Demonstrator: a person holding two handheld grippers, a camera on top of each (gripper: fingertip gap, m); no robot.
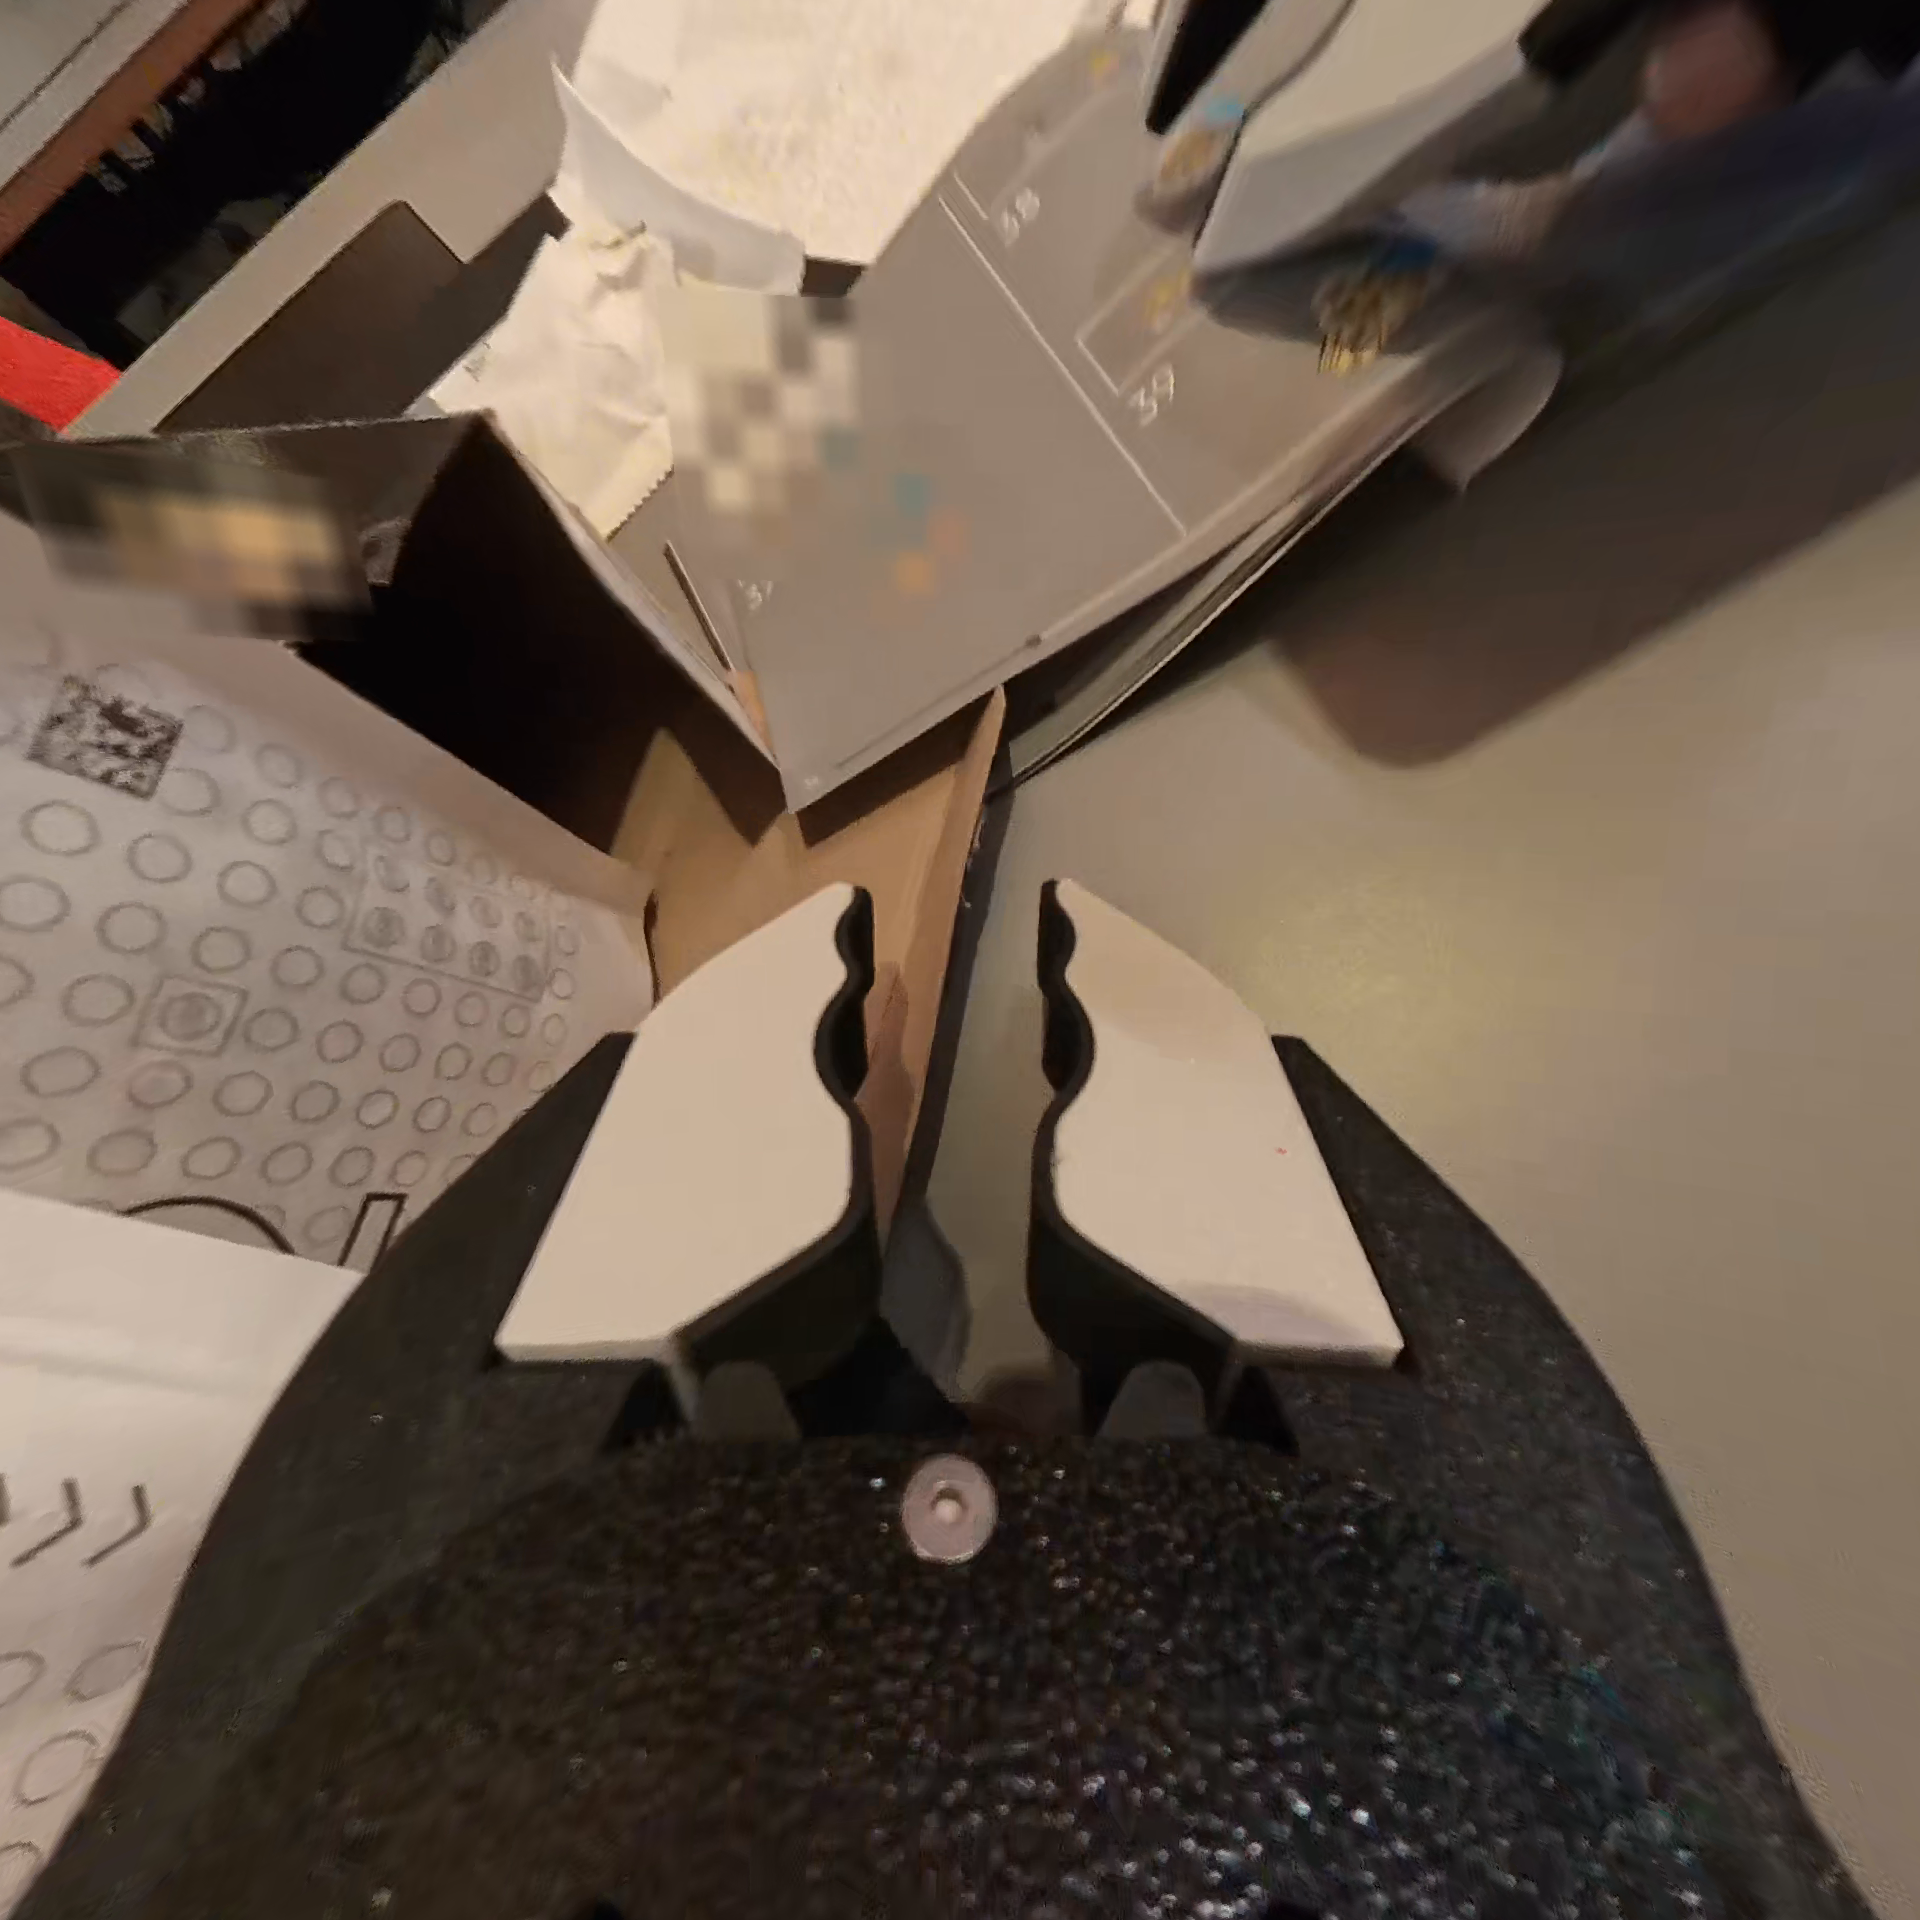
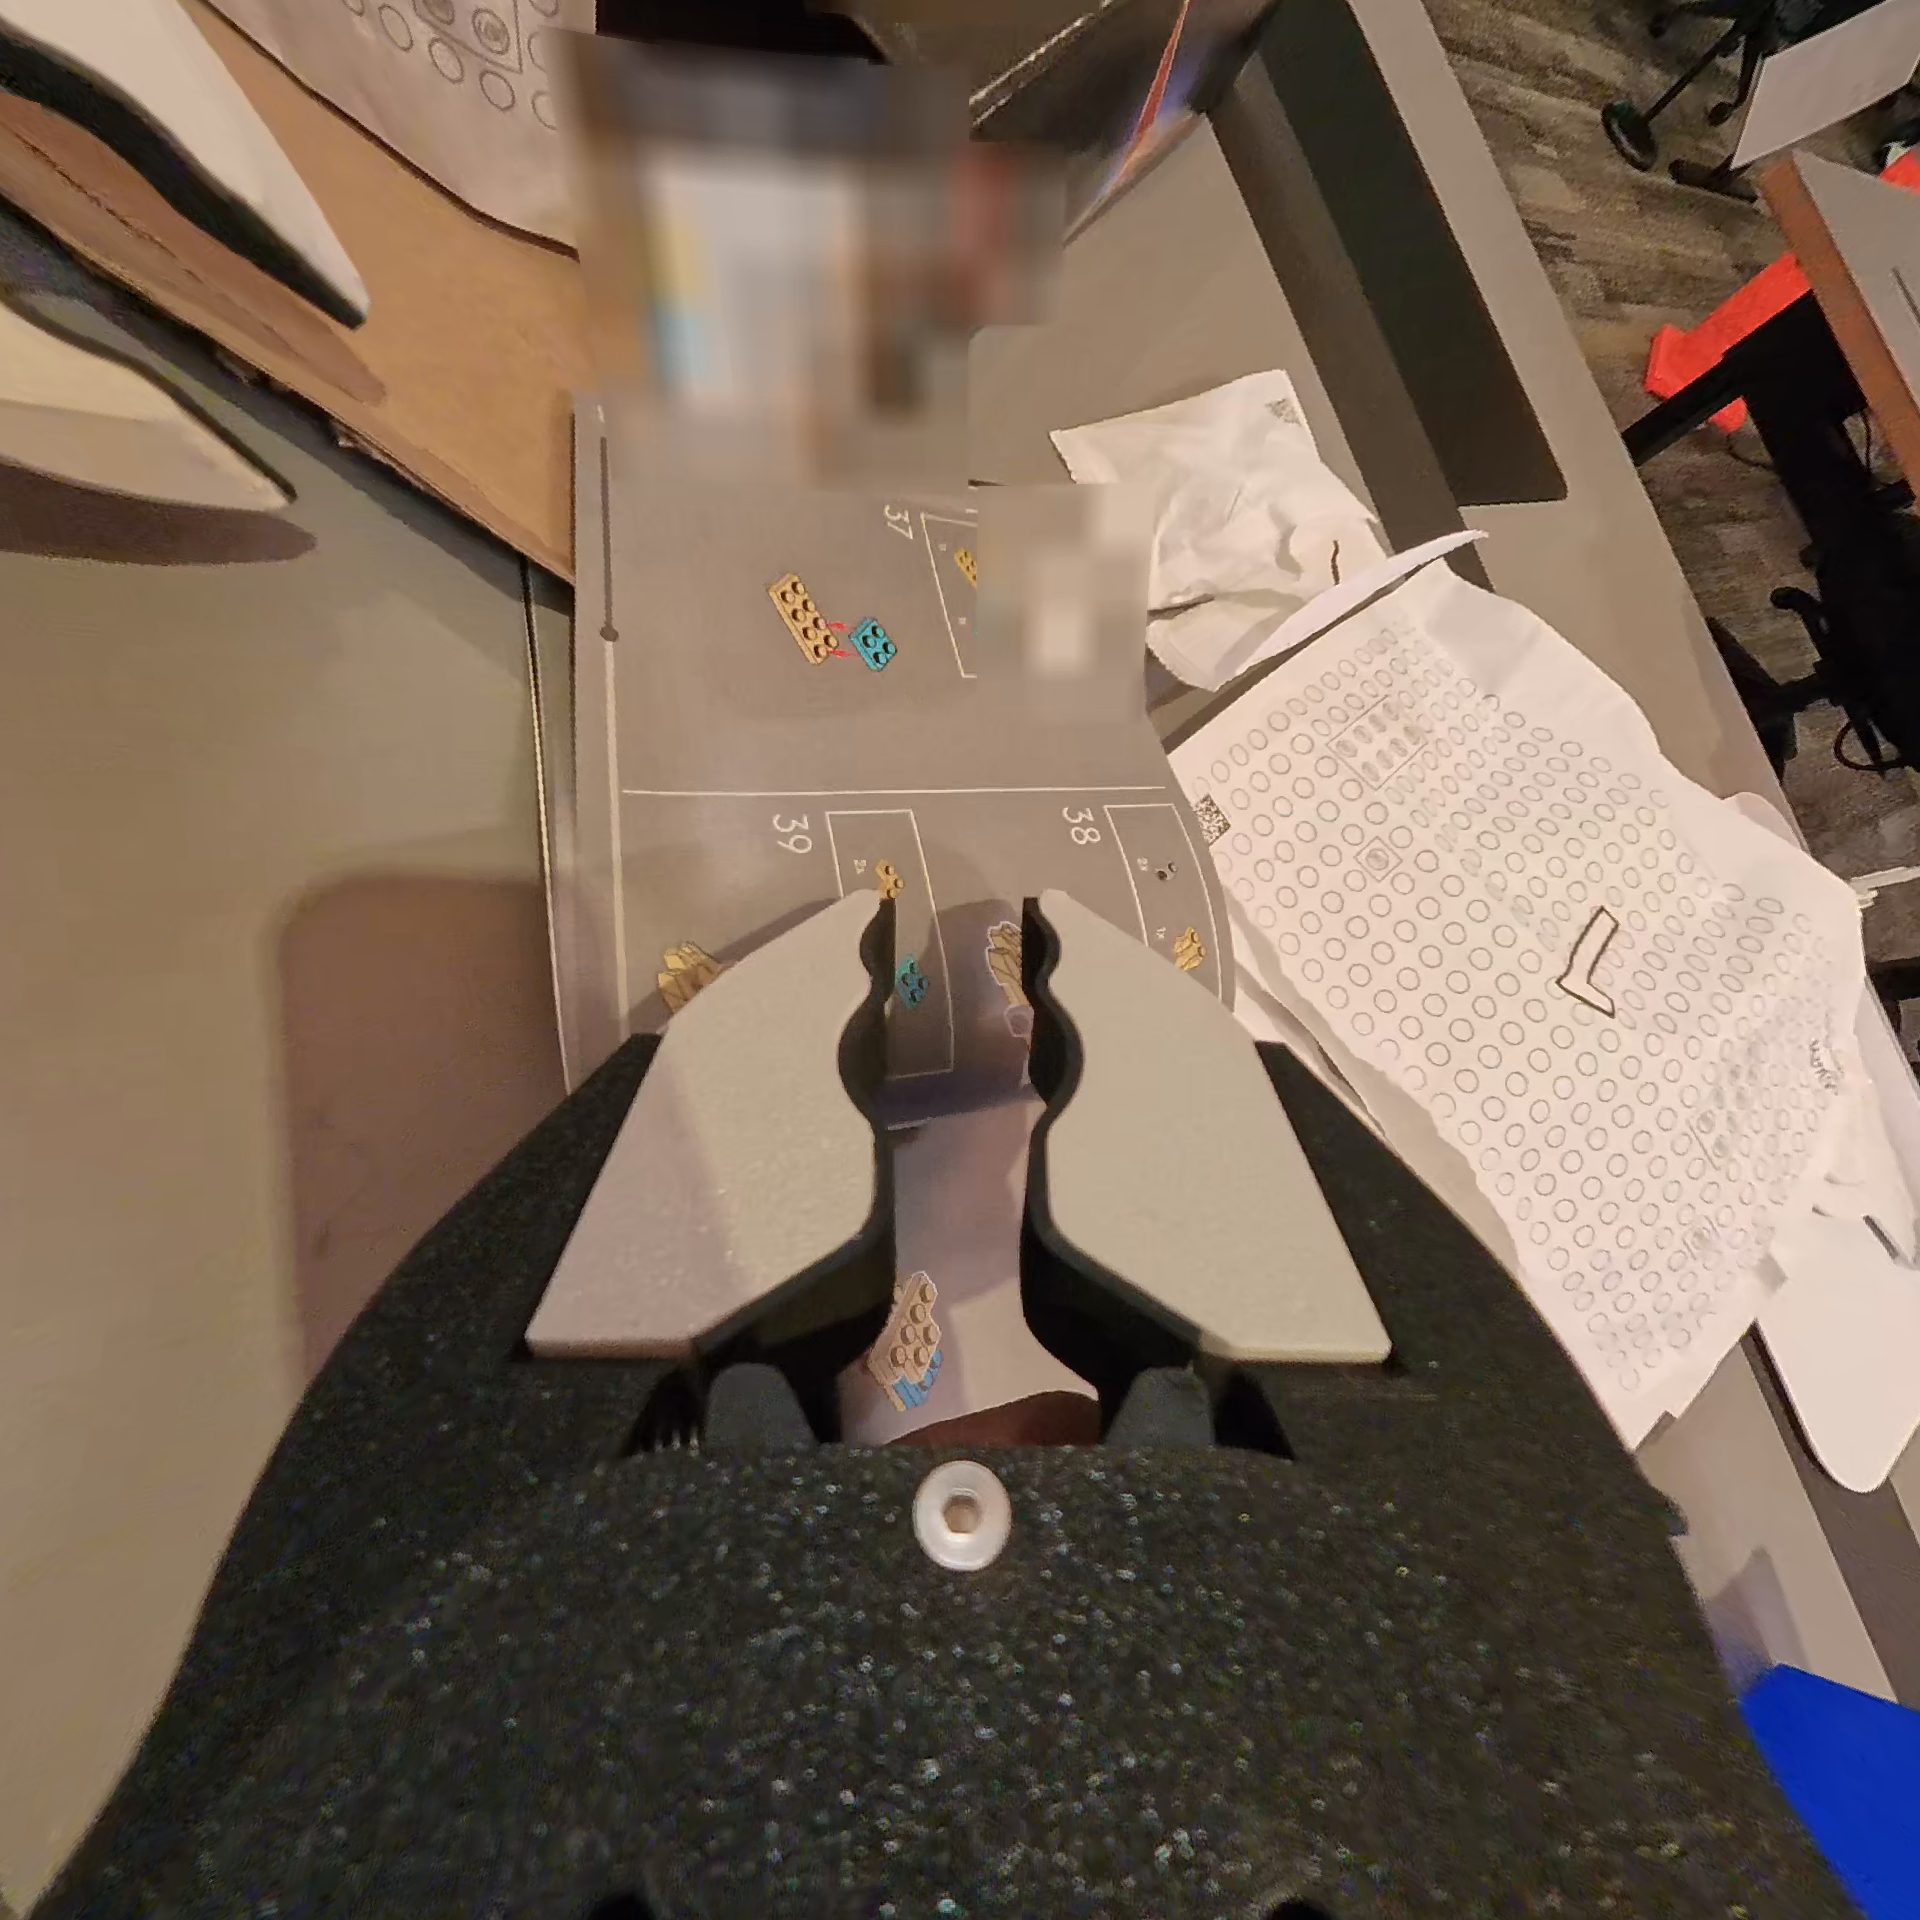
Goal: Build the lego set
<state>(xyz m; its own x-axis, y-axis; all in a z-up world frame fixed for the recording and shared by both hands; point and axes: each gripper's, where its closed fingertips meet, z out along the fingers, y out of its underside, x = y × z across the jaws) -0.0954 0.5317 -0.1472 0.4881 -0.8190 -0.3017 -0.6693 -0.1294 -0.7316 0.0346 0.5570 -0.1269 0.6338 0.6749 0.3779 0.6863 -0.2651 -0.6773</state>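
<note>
likely to keep the steps readable, the instruction booklet lies open flat at twelve o'clock of the right gripper, whose jaws stand narrowly parted and empty. left gripper likewise, near the cardboard box.

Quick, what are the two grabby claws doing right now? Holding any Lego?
Left gripper: open, holding nothing, a cardboard box flap behind the gap.
Right gripper: open, holding nothing, above the instruction booklet.
</note>
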